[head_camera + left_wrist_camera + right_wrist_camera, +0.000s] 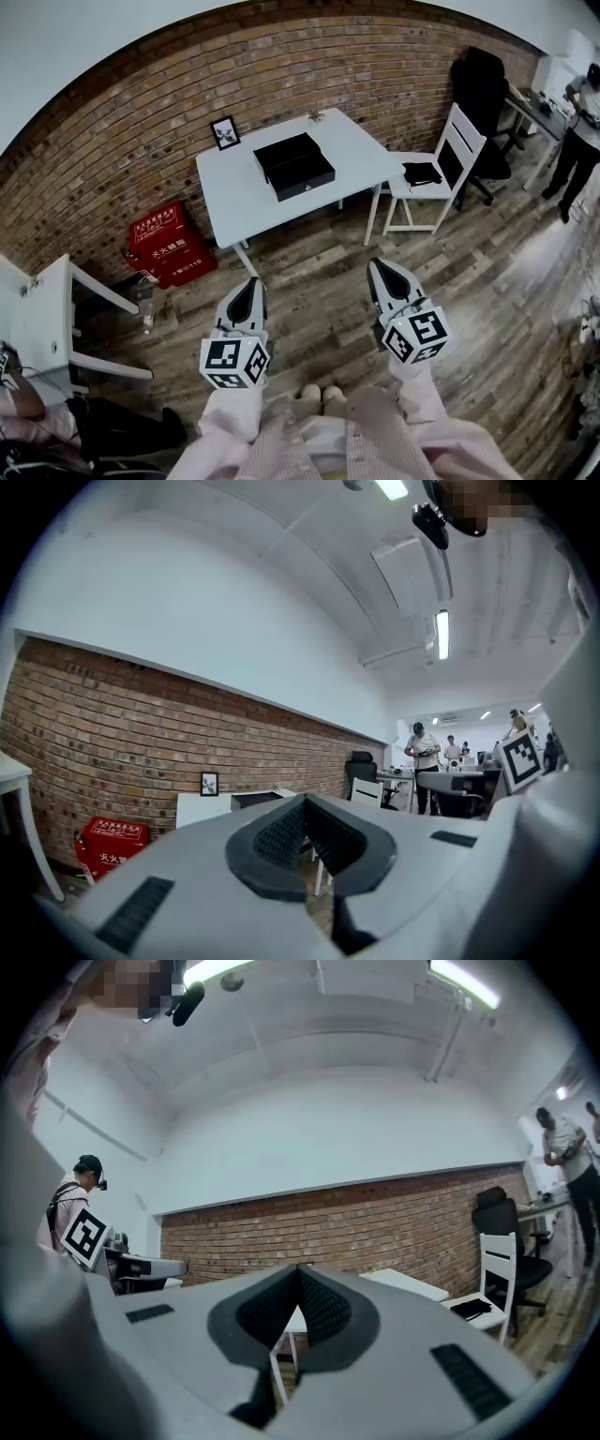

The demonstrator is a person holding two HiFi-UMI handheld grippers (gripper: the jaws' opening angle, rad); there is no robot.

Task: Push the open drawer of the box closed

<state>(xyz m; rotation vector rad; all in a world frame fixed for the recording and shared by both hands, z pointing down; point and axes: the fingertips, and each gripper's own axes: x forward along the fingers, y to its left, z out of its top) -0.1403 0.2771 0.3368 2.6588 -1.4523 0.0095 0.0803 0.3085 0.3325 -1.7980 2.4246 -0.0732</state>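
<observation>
Facing black box (286, 150) on white surface (234, 192), well ahead of both fingers, long axis crosswise; open drawer (305, 178) juts toward person. Left gripper (251, 281), right gripper (377, 265) empty, fingers pressed together; left looks slightly nearer.

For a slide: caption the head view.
Left gripper and right gripper, both shut, face the black box on the white table.
</observation>
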